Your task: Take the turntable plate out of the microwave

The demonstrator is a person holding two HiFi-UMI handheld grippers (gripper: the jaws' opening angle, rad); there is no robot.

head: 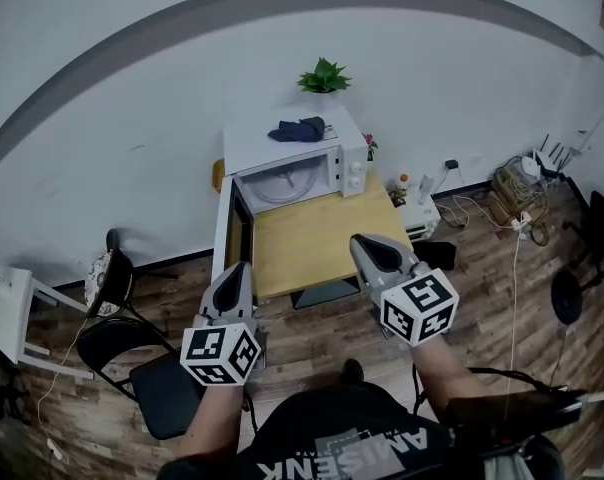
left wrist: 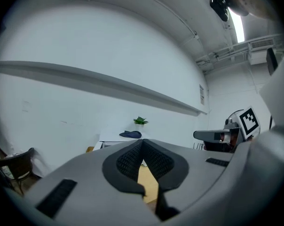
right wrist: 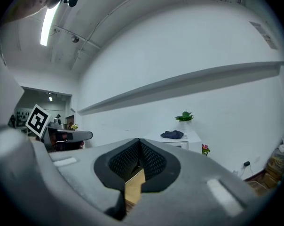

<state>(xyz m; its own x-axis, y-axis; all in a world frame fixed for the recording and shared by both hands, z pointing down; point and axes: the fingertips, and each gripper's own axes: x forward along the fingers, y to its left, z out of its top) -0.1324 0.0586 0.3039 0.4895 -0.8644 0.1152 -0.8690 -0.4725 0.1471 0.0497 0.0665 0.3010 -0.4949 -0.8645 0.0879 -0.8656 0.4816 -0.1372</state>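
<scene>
Though open, microwave [head: 353, 168] across wooden table [head: 312, 240]

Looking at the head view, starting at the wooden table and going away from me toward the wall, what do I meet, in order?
Wooden table → turntable plate inside the microwave → dark blue cloth → potted plant.

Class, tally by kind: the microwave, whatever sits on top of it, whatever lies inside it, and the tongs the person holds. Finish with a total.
Microwave: 1
Potted plant: 1
Dark blue cloth: 1
Turntable plate: 1
Tongs: 2, left tongs and right tongs
Total: 6
</scene>
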